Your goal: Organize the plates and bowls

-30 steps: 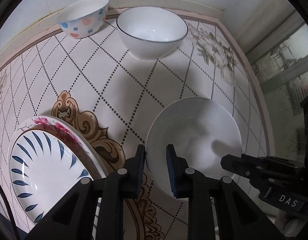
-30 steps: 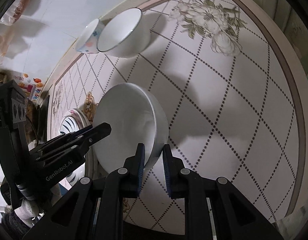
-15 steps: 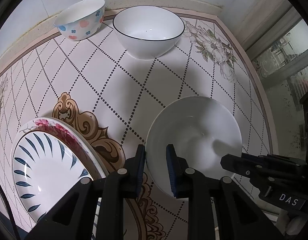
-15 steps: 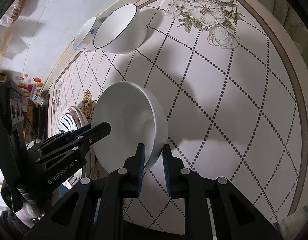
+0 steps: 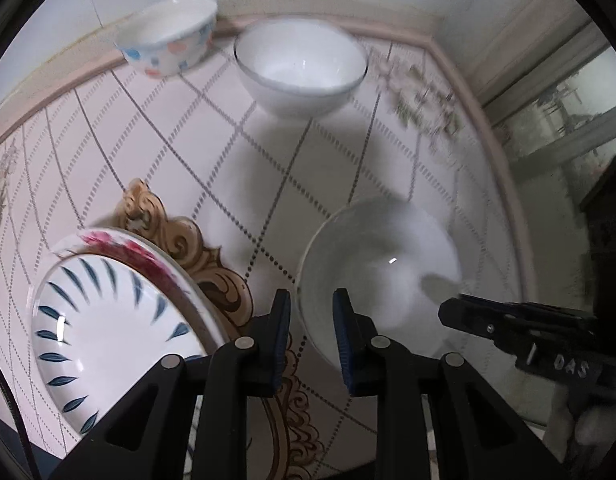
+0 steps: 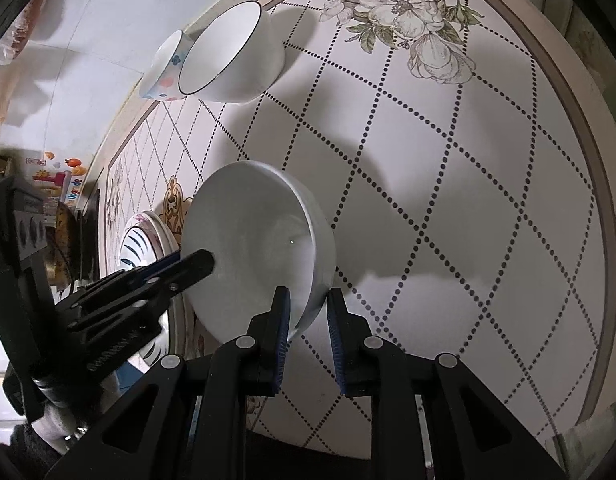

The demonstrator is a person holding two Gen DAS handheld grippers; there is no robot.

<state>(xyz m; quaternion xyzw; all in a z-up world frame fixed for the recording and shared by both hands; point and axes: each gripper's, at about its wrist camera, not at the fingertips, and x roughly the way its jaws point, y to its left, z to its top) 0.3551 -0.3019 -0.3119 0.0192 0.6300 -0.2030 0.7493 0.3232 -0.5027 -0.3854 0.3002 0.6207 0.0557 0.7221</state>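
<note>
— Above the tiled table [image 6: 468,200], mid-carry with the plain white bowl [image 6: 251,240]. Judging by the shadow beneath, lifted and tilted, not resting.

— Held how?

— Pinched at the near rim by the right gripper [image 6: 308,316], pads closed on the wall. Straddled at the opposite rim by the left gripper [image 5: 311,320]; can't tell whether clamped there or merely around it.

— Headed where?

— Probably toward the black-rimmed bowl [image 5: 299,72] at the back edge, close beside the spotted bowl [image 5: 167,44]. Looks like grouping bowls there, away from the blue-leaf plate [image 5: 107,320] stacked on the pink-flowered plate [image 5: 119,246].

— Next move?

— Calls for levelling, travelling forward, then lowering gently into or beside the black-rimmed bowl before letting go with both together. Worth avoiding a rim-on-rim knock.
</note>
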